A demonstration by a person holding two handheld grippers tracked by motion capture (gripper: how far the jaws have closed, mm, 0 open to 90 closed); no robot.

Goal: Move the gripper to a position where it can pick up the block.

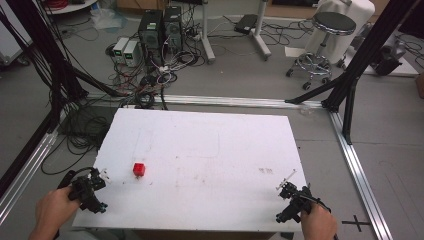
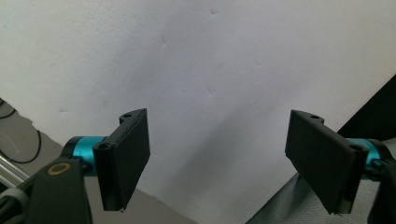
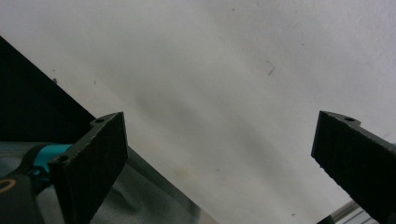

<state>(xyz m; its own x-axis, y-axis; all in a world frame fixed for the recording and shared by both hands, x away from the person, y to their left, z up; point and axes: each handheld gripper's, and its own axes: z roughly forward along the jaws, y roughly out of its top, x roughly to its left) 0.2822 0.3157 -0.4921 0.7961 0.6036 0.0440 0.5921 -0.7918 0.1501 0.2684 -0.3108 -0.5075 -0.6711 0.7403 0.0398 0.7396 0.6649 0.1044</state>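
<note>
A small red cube (image 1: 139, 169) sits on the white table top (image 1: 210, 150), left of centre. My left gripper (image 1: 92, 189) hovers over the table's front left corner, a short way left of the cube, and in the left gripper view (image 2: 217, 158) its black jaws stand wide apart with nothing between them. My right gripper (image 1: 292, 200) is at the front right corner. Its jaws in the right gripper view (image 3: 219, 158) are also spread wide over bare white board.
Aluminium rails (image 1: 357, 165) frame the table on the grey floor. Behind the table lie tangled cables (image 1: 150, 80), computer towers (image 1: 160, 27), and a black stool (image 1: 325, 30). Black tripod legs (image 1: 350, 85) stand at the far right.
</note>
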